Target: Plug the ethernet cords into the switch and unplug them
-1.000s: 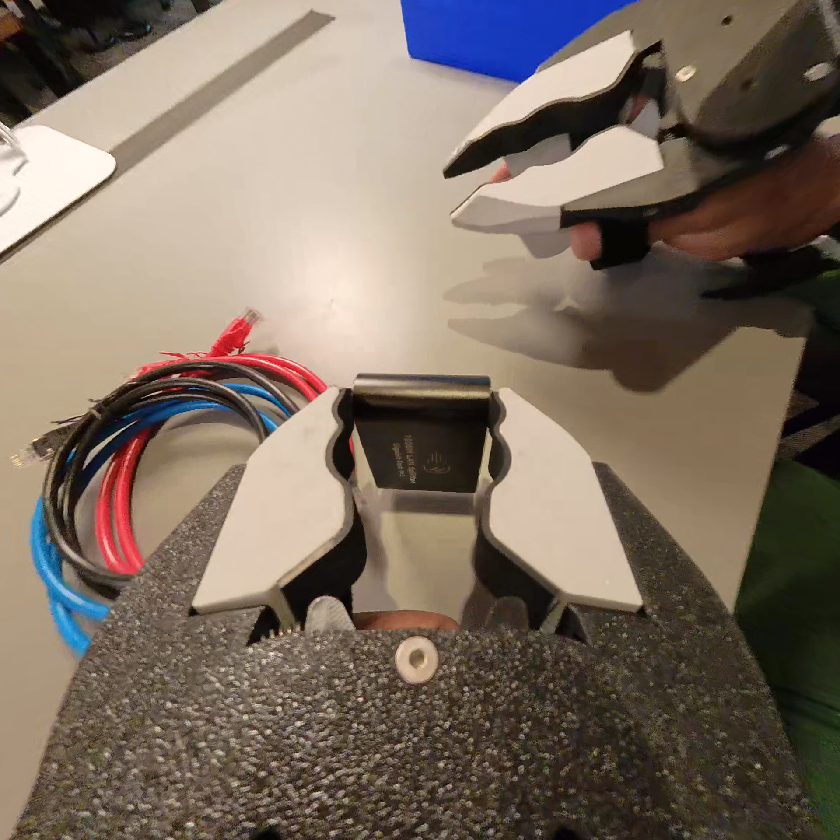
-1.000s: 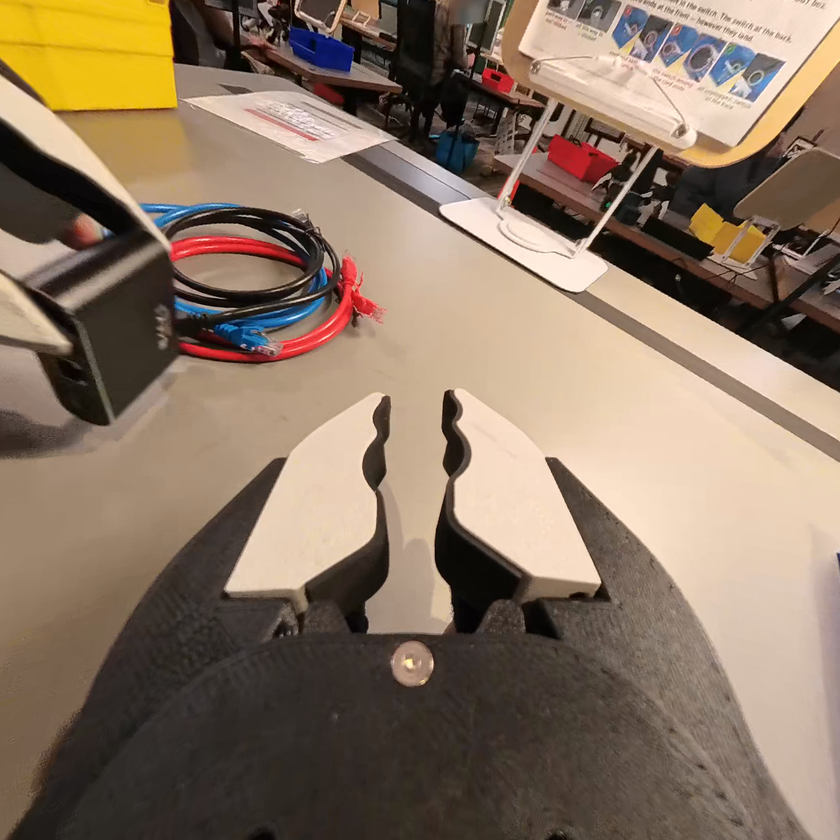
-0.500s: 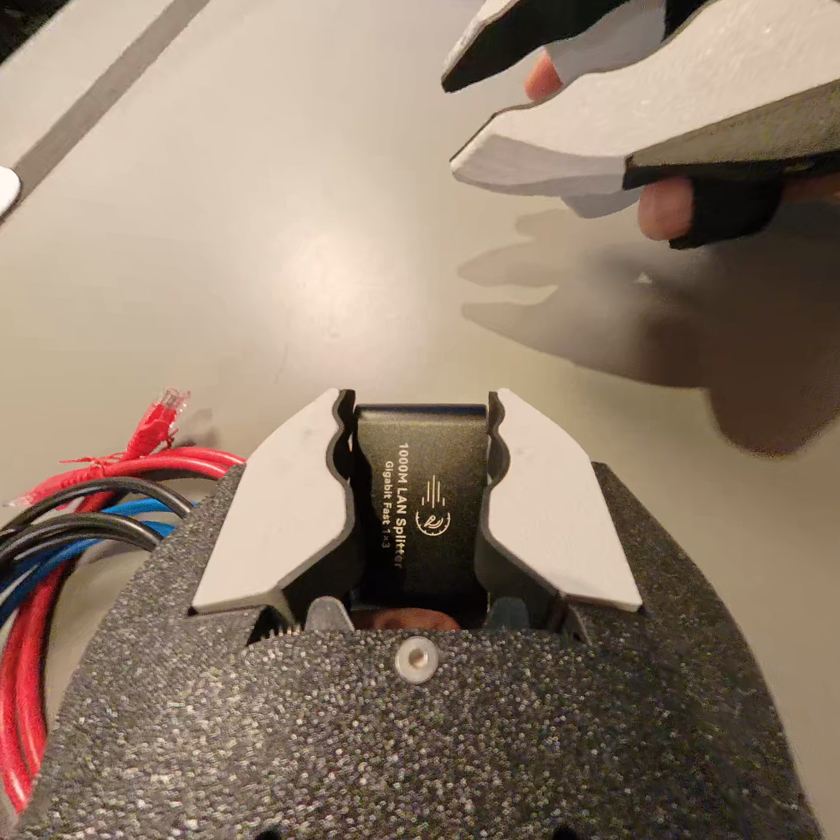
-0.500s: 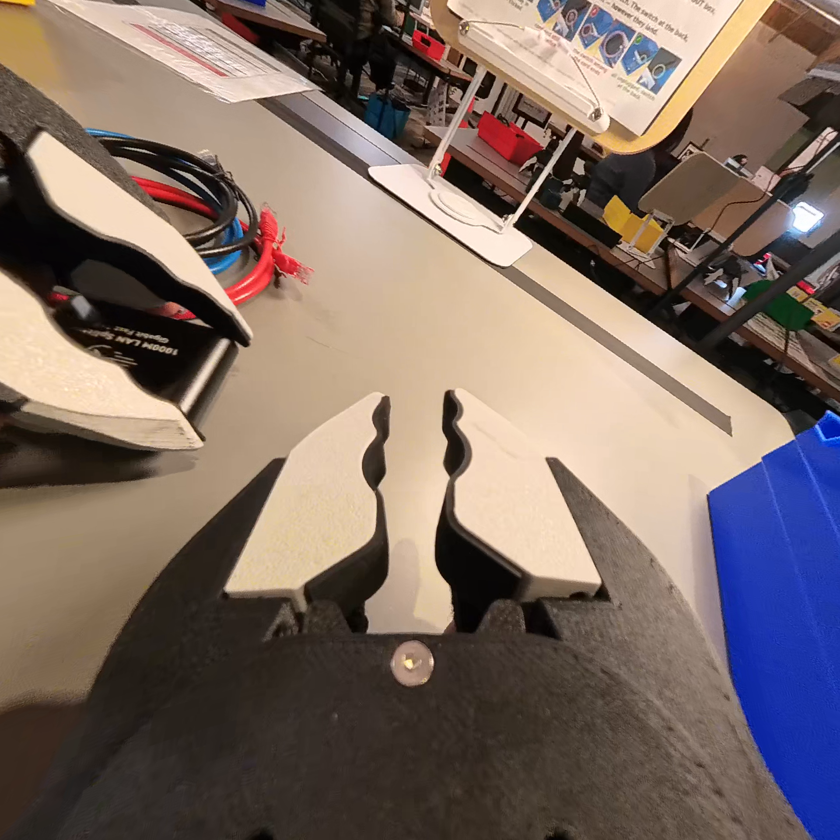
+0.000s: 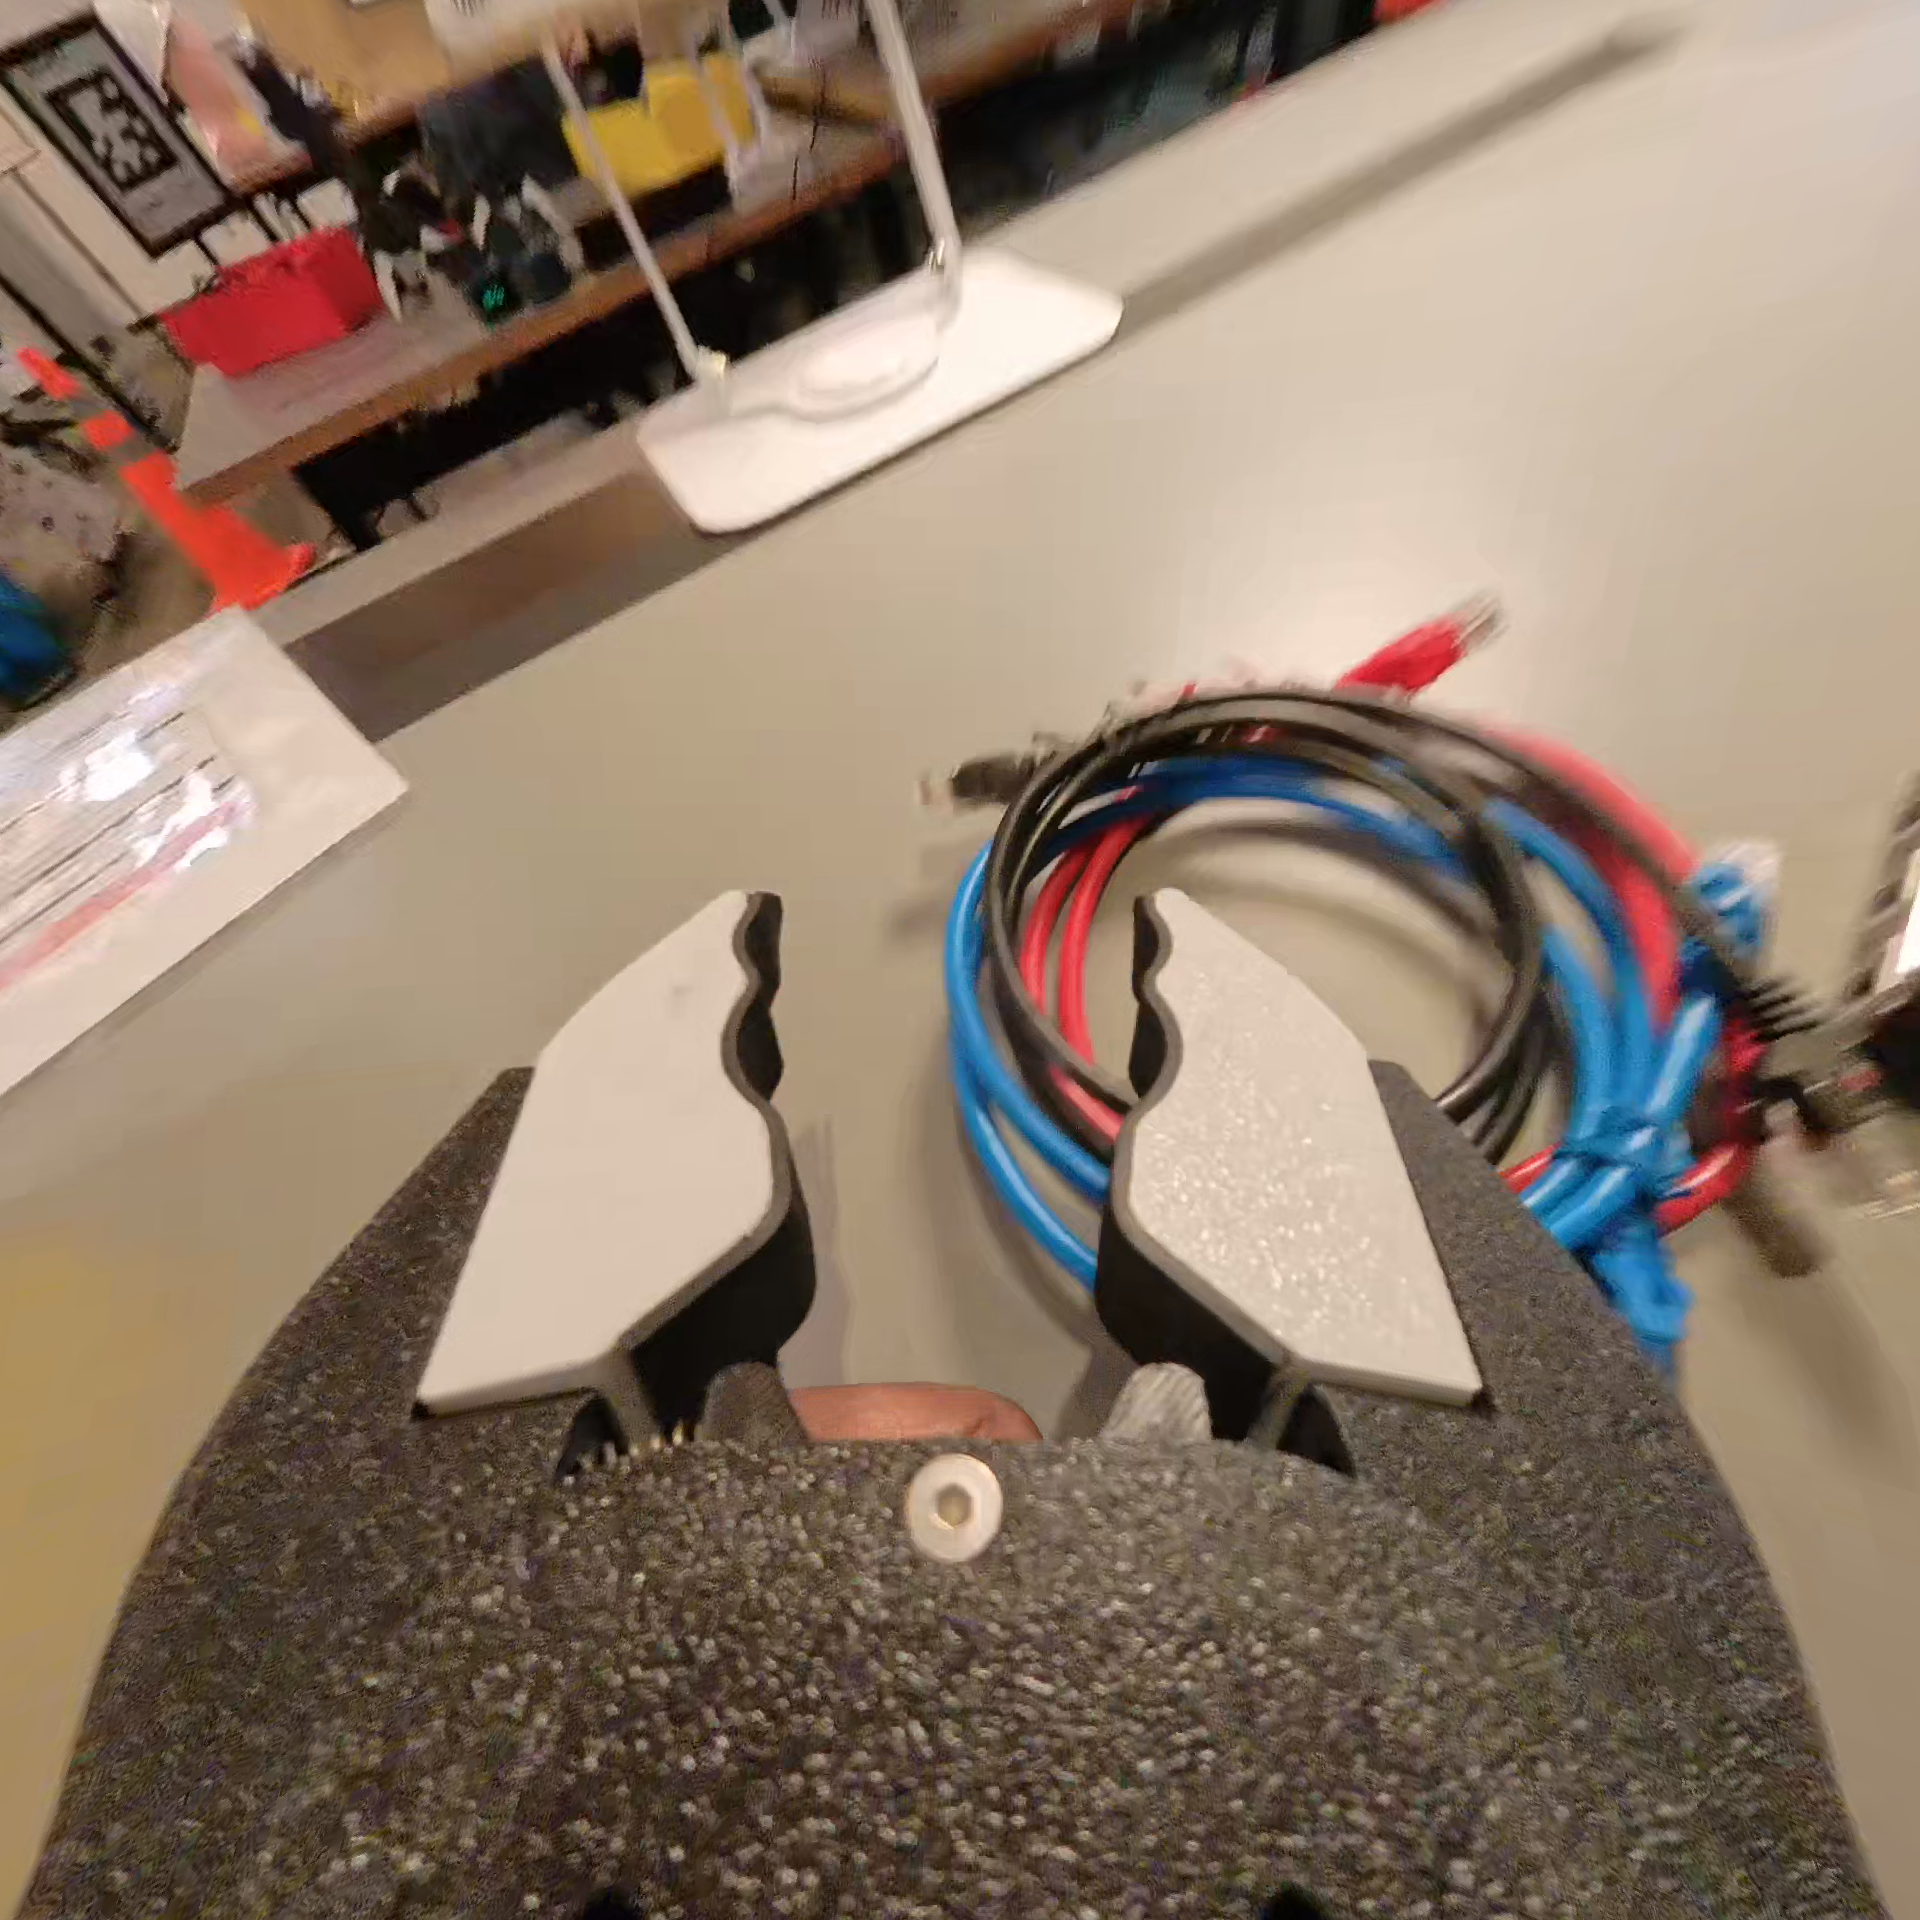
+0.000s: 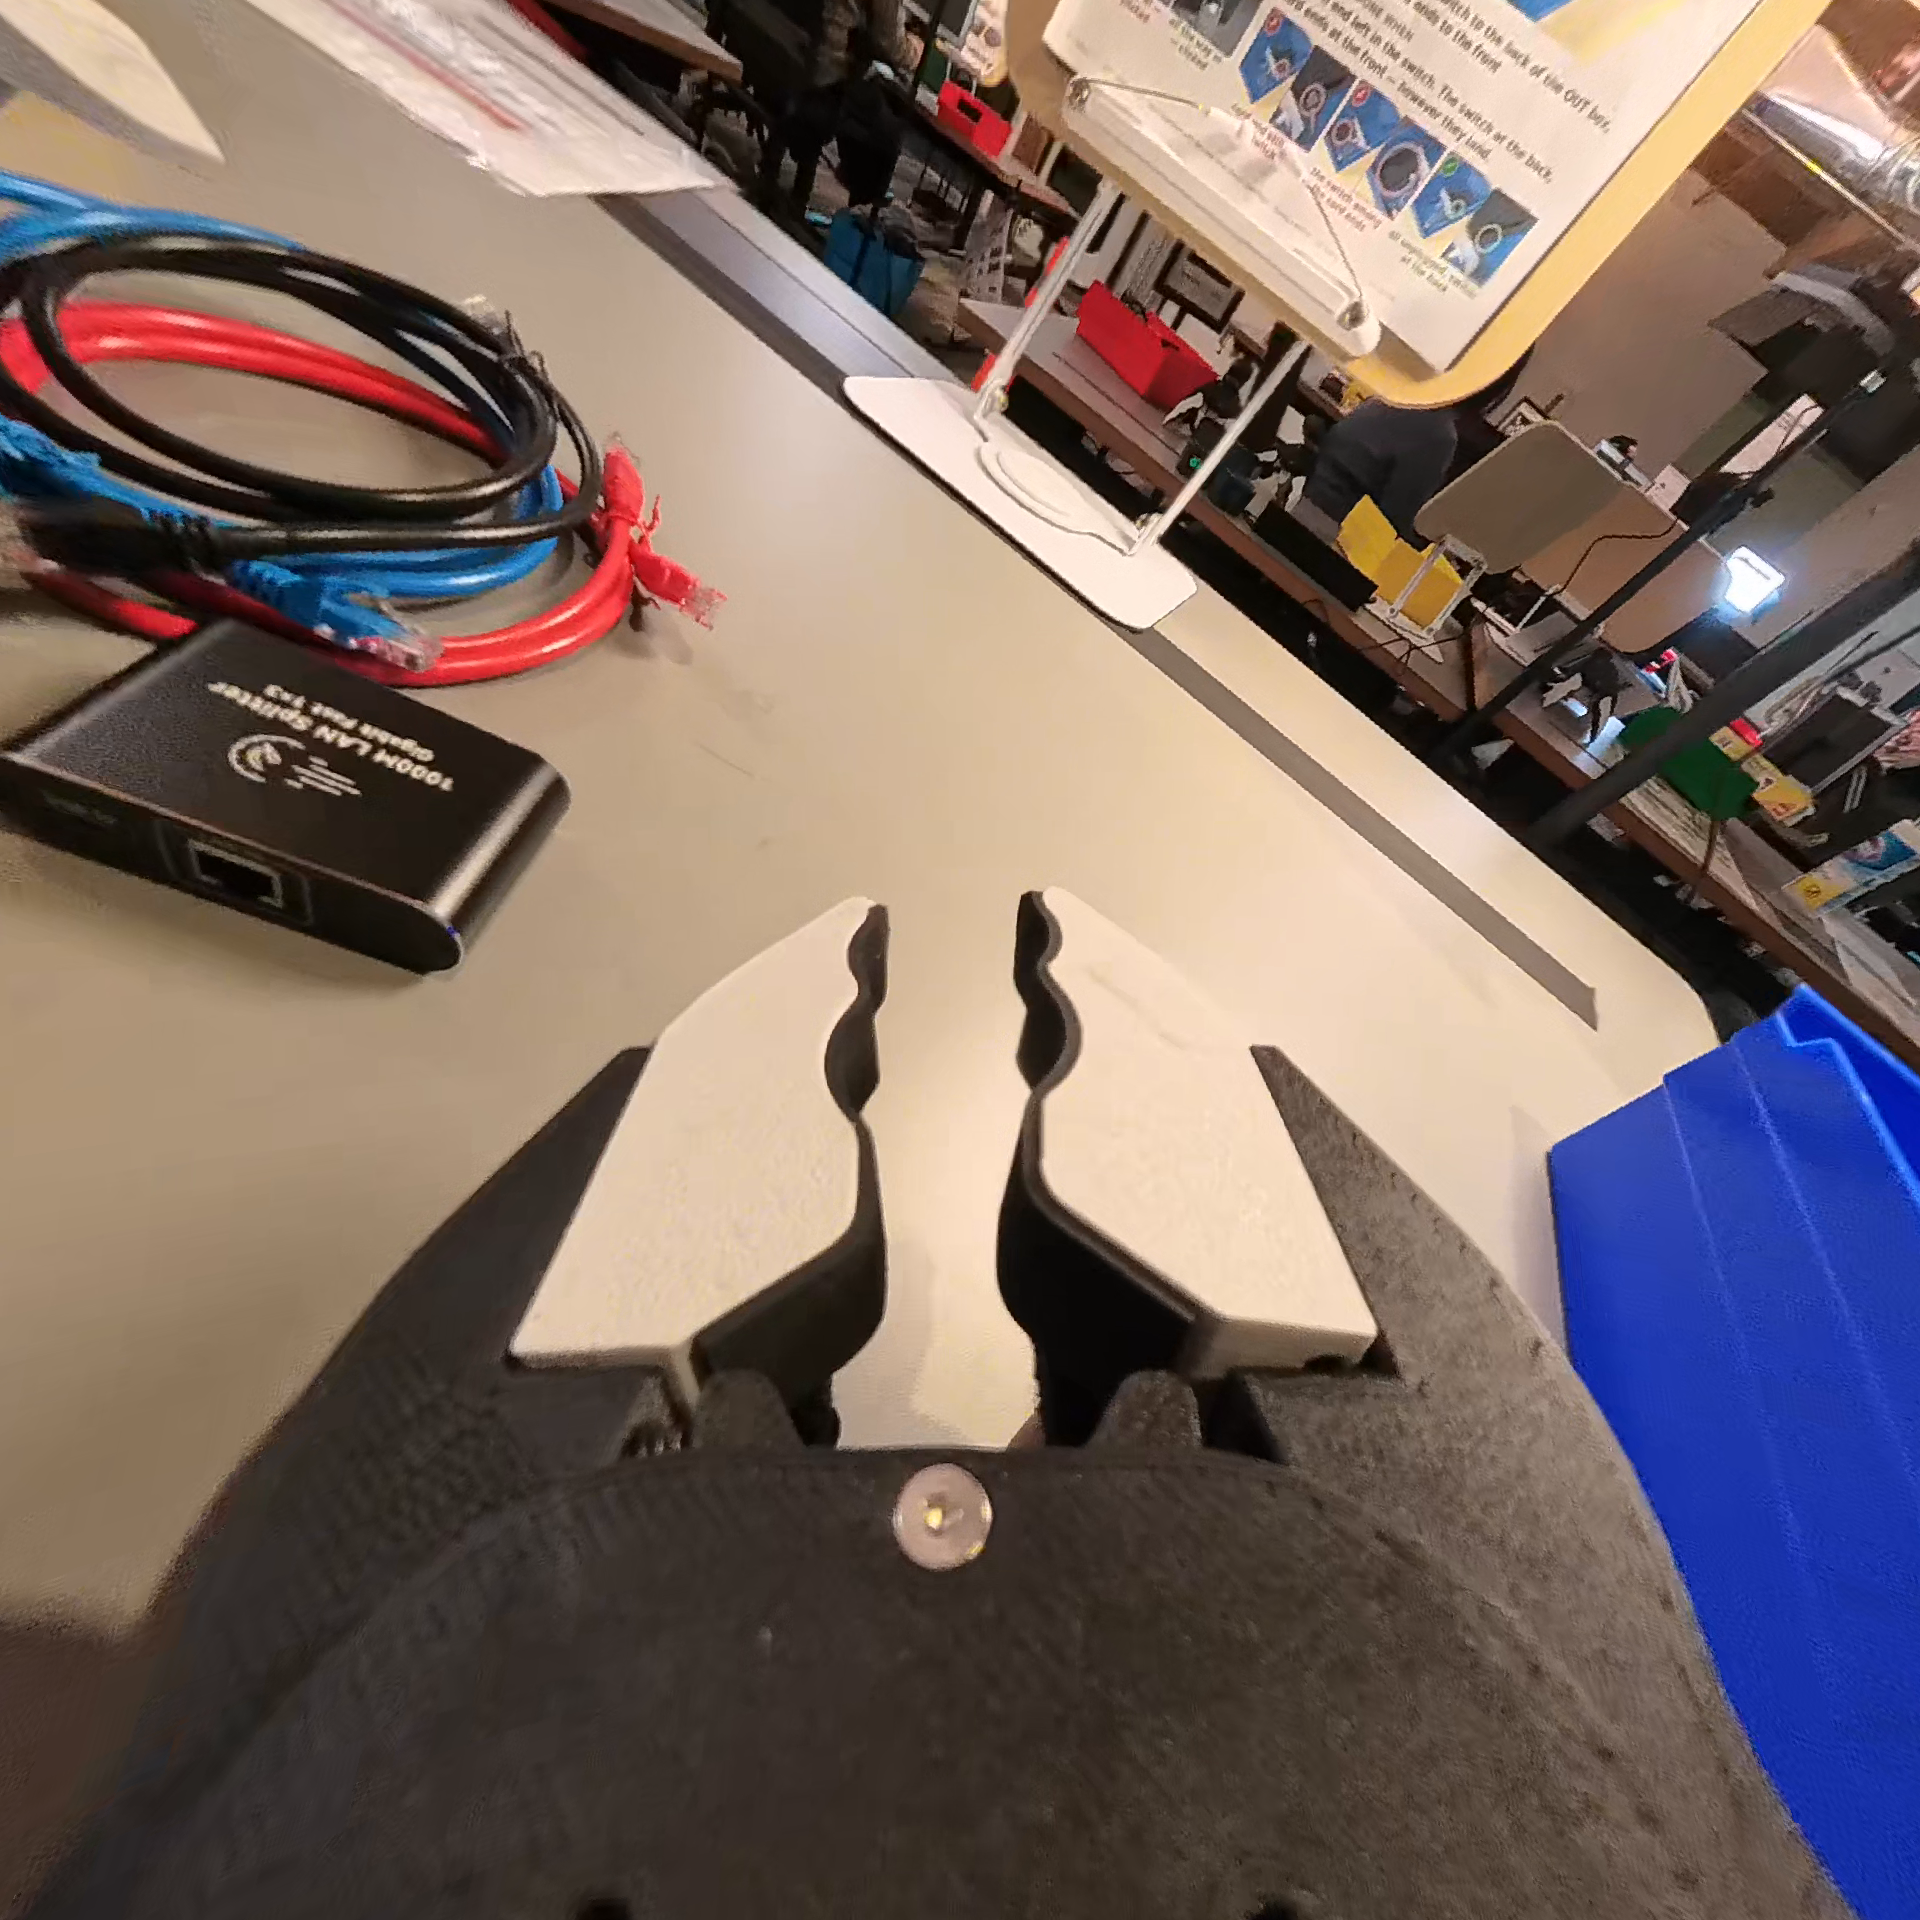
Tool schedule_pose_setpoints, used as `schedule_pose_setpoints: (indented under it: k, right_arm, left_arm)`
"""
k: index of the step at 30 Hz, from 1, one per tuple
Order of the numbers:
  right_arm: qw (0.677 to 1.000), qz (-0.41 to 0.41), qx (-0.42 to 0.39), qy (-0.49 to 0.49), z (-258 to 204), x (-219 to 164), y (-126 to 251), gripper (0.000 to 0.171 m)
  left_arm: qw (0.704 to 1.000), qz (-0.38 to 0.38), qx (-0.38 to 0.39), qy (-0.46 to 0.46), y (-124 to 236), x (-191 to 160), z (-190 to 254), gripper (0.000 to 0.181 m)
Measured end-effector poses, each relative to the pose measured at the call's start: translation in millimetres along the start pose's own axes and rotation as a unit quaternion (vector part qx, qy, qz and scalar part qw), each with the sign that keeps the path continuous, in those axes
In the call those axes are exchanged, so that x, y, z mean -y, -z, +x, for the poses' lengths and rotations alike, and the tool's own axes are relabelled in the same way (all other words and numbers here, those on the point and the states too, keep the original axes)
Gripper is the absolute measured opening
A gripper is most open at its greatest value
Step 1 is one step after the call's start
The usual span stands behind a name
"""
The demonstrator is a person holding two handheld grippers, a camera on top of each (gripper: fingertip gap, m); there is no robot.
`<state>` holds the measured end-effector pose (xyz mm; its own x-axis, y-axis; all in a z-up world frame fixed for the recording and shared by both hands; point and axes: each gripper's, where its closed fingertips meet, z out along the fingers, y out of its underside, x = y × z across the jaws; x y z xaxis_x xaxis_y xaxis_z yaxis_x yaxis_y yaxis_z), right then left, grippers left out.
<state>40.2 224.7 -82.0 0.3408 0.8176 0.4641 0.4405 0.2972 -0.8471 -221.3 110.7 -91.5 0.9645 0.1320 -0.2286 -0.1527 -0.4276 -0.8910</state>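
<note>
3 blurred cords [image 5: 1351, 914]; switch [image 6: 270, 790] cut off at left.

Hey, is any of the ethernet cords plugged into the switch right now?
No, the switch lies flat on the table with its visible port empty, and the coiled ethernet cords sit beside it.

The switch [image 6: 281, 790] has a smooth, satin black casing with a faint sheen. Just behind the switch, the ethernet cords [image 6: 312, 447] carry glossy plastic jackets in red, blue and black. The table [image 6: 935, 748] under the switch is matt and smooth. Right of the switch, the right gripper [image 6: 951, 914] shows matt, fine-grained pale finger faces on a rough, grainy black body.
</note>
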Motion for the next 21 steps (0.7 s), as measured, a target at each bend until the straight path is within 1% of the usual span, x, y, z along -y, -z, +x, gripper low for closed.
schedule_pose_setpoints:
  k: [1, 3, 6, 15, 21]
  right_arm:
    - [1.000, -0.006, -0.001, 0.010, -2, -1, -1, 0.024]
    - [0.999, -0.017, -0.003, 0.030, -6, -4, -4, 0.025]
    - [0.998, -0.025, -0.011, 0.057, -9, -5, -4, 0.025]
    - [0.997, -0.030, -0.016, 0.072, -11, -7, -5, 0.025]
    - [0.995, -0.043, -0.011, 0.091, -16, -10, -8, 0.025]
  left_arm:
    - [1.000, -0.014, 0.011, -0.018, -2, -7, -3, 0.065]
    - [0.998, -0.036, 0.020, -0.044, -7, -16, -5, 0.063]
    - [0.998, -0.049, 0.021, -0.046, -11, -19, -4, 0.063]
    - [0.997, 0.003, 0.060, -0.046, 1, -6, -11, 0.061]
    - [0.996, 0.007, 0.069, -0.049, 1, -6, -13, 0.060]
